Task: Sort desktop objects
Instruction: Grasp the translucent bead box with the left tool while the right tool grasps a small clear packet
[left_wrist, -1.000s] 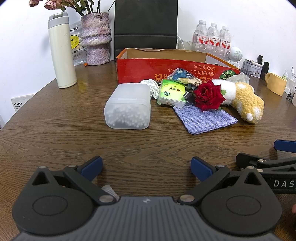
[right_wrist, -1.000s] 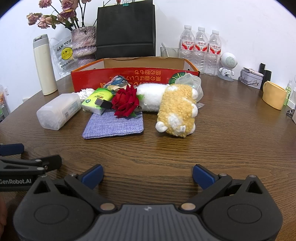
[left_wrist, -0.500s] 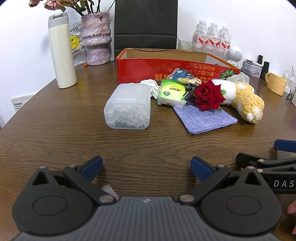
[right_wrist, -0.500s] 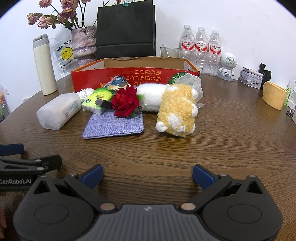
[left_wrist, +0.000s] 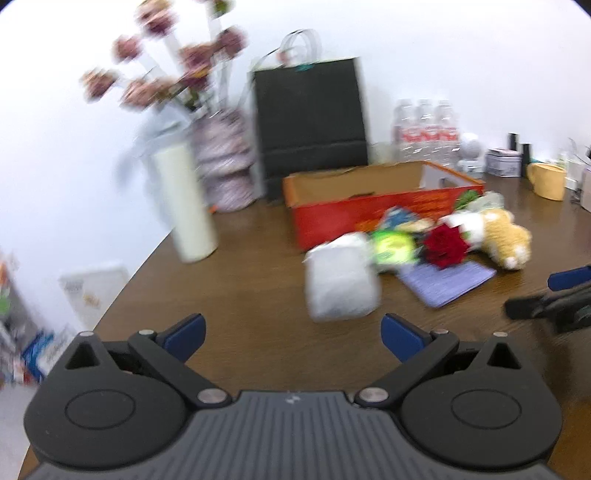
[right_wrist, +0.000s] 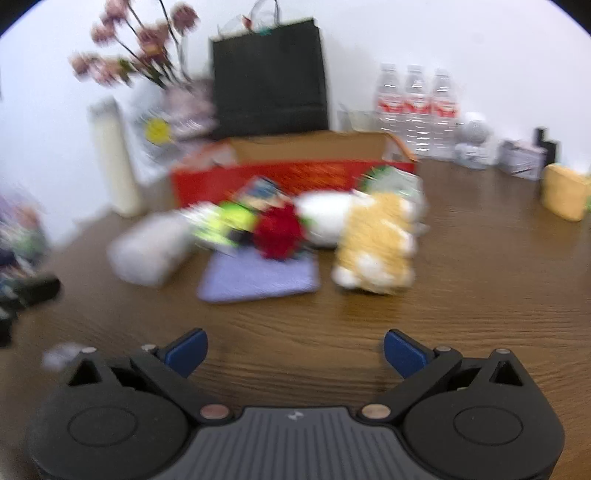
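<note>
On the table: nothing picked yet

Left wrist view: left gripper (left_wrist: 291, 332) spread wide, empty; tub (left_wrist: 341, 280) nearest, just ahead-right. Box (left_wrist: 369, 199) behind the pile.

Right wrist view: right gripper (right_wrist: 295, 349) spread, empty; plush (right_wrist: 376, 243) and pouch (right_wrist: 258, 275) ahead. Blurred. Next, probably: reach, close on one item.

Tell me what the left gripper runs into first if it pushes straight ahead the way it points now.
Most likely the translucent plastic box: it lies just right of the centre line of the open left gripper, with bare table between. The frame is blurred, so depth is uncertain.
</note>
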